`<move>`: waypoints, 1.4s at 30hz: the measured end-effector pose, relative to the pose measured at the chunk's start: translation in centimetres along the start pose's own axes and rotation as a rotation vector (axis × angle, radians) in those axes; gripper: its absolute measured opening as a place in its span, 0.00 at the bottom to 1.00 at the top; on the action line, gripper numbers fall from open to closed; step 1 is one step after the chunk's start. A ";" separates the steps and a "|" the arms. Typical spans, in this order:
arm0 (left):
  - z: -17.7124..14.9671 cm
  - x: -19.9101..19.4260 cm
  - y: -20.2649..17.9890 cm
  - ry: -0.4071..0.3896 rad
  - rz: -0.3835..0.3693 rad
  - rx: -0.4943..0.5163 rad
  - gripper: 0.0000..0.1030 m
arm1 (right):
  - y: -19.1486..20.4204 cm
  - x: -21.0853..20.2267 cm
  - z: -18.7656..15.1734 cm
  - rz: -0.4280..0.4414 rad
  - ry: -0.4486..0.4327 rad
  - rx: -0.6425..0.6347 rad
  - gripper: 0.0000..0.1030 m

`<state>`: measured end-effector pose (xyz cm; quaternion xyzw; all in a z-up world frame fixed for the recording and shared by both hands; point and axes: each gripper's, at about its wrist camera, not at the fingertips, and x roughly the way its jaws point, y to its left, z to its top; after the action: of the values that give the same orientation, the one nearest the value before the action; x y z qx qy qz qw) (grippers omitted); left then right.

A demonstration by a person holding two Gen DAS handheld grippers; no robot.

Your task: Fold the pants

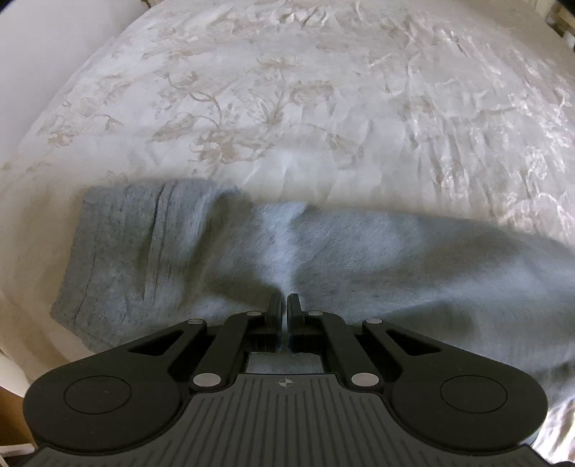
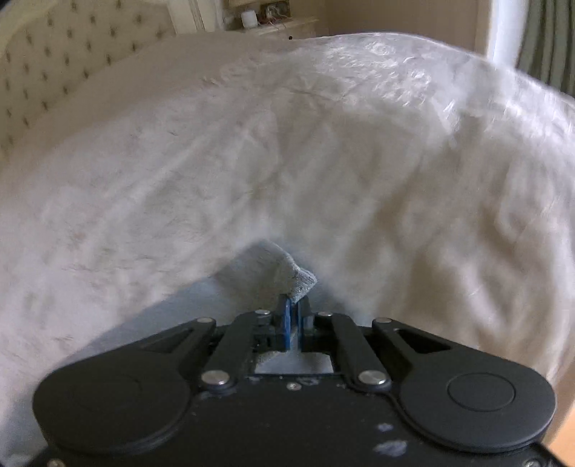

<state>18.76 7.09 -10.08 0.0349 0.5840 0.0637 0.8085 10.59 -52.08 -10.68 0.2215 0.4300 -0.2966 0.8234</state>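
Note:
Grey knit pants (image 1: 323,251) lie across a white bed cover with a pale floral print (image 1: 287,89), seen in the left wrist view. A ribbed end of the pants (image 1: 125,244) rests at the left. My left gripper (image 1: 285,298) is shut, pinching a raised ridge of the grey cloth between its black fingers. In the right wrist view my right gripper (image 2: 294,301) is shut on a corner of the pants (image 2: 284,273), which sticks up past the blue-padded fingers. More grey cloth hangs below that gripper.
A tufted cream headboard (image 2: 54,64) stands at the upper left in the right wrist view. A bedside cabinet with small items (image 2: 273,21) sits behind the bed. A green curtain (image 2: 550,39) hangs at the right. The bed's edge (image 1: 21,305) curves at the lower left.

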 end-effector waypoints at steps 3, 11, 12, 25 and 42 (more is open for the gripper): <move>-0.3 0.4 -0.3 0.014 0.006 0.007 0.03 | -1.4 2.1 0.6 -0.071 0.041 -0.005 0.04; -1.1 0.8 -1.7 0.054 -0.029 0.039 0.03 | -2.7 2.5 -0.7 -0.011 0.059 0.122 0.44; -1.2 0.9 -1.8 0.061 -0.032 0.044 0.03 | -3.3 2.2 -0.9 -0.005 0.059 0.163 0.59; -1.9 0.9 -2.9 0.083 -0.033 0.093 0.03 | -4.4 4.8 -2.7 0.152 0.176 0.443 0.08; -2.0 1.9 1.2 0.063 -0.103 0.188 0.03 | 5.2 -6.8 -6.0 0.159 -0.078 0.085 0.35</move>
<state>17.37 8.55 -12.31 0.0786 0.6134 -0.0320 0.7852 7.58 -42.62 -7.61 0.2781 0.3655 -0.2567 0.8504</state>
